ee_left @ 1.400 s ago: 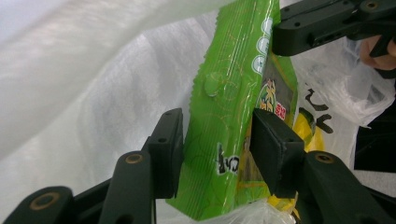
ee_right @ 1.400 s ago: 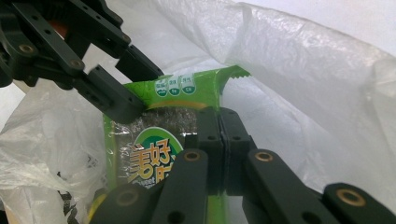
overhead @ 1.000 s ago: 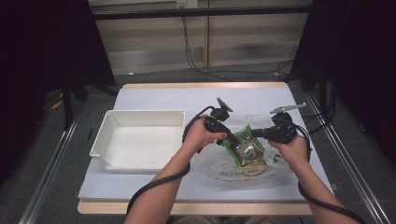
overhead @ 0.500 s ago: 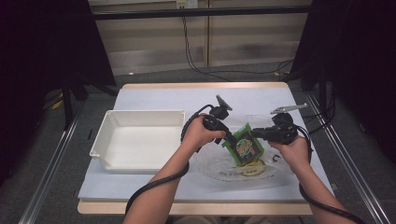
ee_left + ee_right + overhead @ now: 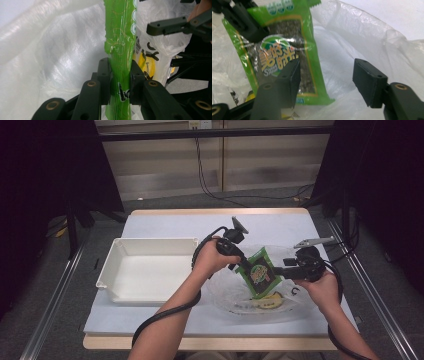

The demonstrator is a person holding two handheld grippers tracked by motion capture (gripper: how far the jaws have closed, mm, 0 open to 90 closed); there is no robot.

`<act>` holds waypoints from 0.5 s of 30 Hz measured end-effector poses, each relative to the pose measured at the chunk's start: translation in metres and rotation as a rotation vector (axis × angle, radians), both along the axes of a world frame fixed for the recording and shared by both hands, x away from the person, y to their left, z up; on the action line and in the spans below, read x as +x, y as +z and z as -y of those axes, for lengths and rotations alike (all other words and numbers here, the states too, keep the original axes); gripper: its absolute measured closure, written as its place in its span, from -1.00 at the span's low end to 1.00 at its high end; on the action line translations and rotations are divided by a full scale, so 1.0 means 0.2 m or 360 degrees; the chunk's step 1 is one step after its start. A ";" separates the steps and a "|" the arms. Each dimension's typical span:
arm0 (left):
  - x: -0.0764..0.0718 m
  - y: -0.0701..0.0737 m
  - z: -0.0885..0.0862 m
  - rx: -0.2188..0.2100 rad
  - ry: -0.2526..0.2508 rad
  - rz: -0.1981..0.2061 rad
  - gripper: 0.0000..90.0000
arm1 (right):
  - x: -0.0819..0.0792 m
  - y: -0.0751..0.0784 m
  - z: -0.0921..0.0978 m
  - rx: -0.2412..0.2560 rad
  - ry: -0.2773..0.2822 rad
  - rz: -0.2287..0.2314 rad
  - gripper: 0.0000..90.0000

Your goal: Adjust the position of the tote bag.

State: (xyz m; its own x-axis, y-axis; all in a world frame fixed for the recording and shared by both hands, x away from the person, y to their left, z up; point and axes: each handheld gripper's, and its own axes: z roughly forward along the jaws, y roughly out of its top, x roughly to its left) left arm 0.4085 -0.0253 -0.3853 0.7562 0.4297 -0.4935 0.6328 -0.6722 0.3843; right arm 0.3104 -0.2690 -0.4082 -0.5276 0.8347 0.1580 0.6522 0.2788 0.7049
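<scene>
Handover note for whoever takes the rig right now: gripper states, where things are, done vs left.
Left gripper: shut on the green snack packet, pinching its edge and holding it up over the clear plastic bag.
Right gripper: open, beside the packet, jaws not closed on anything.
A yellow item lies in the bag under the packet. The white tray at the left of the table holds nothing.
Done: packet lifted out of the bag.
Left, most likely: move the packet to the tray, then deal with the yellow item.
</scene>
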 end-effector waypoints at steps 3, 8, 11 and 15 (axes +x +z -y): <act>0.01 0.02 0.00 0.0029 -0.0016 0.0026 0.69 | -0.02 -0.01 0.00 0.0001 0.0001 -0.0036 -0.36; 0.01 0.05 0.00 0.0064 -0.0030 0.0052 0.69 | -0.05 -0.02 0.00 -0.0032 0.0007 -0.0025 -0.42; 0.02 0.07 -0.01 0.0088 -0.0025 0.0064 0.69 | -0.06 -0.03 -0.02 -0.0074 0.0013 -0.0006 -0.50; 0.03 0.10 -0.01 0.0129 -0.0027 0.0087 0.69 | -0.09 -0.04 -0.04 -0.0104 0.0058 -0.0007 -0.52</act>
State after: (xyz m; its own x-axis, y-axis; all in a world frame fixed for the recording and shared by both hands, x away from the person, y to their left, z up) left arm 0.4149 -0.0227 -0.3660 0.7885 0.4534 -0.4156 0.6006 -0.7128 0.3621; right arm 0.2932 -0.2614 -0.4163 -0.5573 0.8235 0.1063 0.6436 0.3476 0.6818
